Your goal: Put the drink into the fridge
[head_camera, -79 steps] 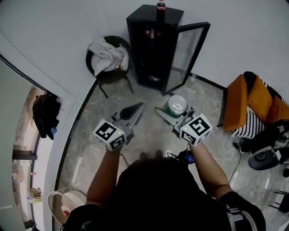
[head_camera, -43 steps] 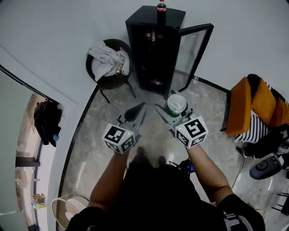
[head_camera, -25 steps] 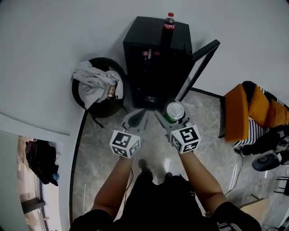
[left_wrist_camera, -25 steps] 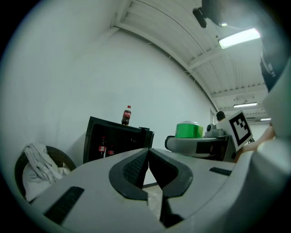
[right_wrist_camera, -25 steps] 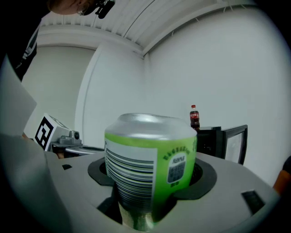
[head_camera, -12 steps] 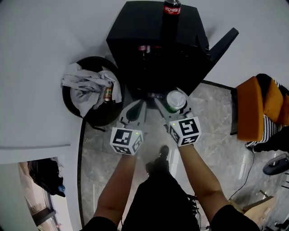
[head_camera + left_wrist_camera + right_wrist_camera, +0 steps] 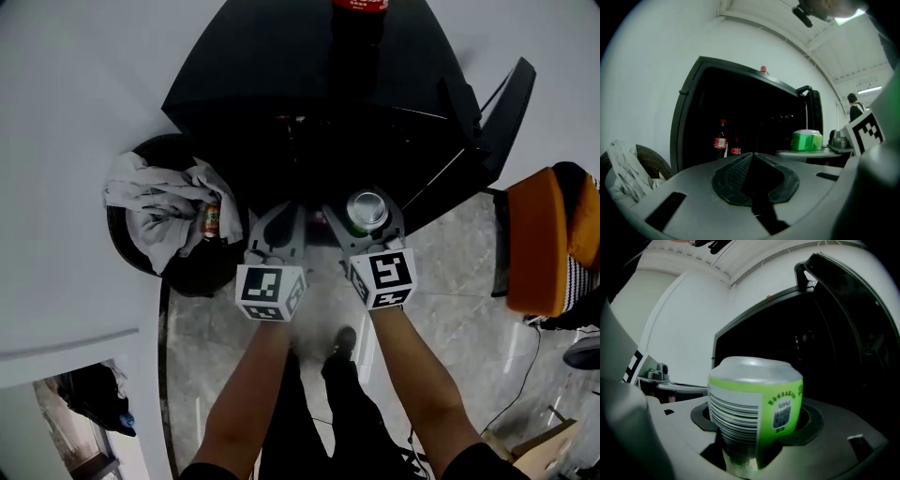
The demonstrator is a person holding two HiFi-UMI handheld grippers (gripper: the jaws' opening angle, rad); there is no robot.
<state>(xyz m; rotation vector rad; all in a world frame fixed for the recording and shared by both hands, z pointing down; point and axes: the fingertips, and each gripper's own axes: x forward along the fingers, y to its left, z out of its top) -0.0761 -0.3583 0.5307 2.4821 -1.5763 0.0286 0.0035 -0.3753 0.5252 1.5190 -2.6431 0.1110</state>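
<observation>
Compared with half a second ago, the fridge (image 7: 309, 94) is seen far closer and fills the top of the head view, and both grippers are found just in front of its dark opening rather than over open floor. The drink, a green can (image 7: 367, 210), is held upright in the right gripper (image 7: 366, 223), whose jaws are clamped against its sides low on the body, the silver top being left free (image 7: 754, 404). The left gripper (image 7: 279, 225) is carried beside it with its jaws pressed together and nothing between them (image 7: 752, 157). The glass door (image 7: 506, 103) is swung wide to the right, and cola bottles (image 7: 720, 140) are seen standing inside at the left. The can is judged to be thin-walled and smooth: it is likely to be fairly light, easily dented if squeezed hard, and liable to slip if gripped loosely. A hold around the cylindrical middle or lower wall, as is taken now, is judged best, since the tapered shoulder and rim offer the pads little flat surface. It is best kept upright until a shelf is reached.
</observation>
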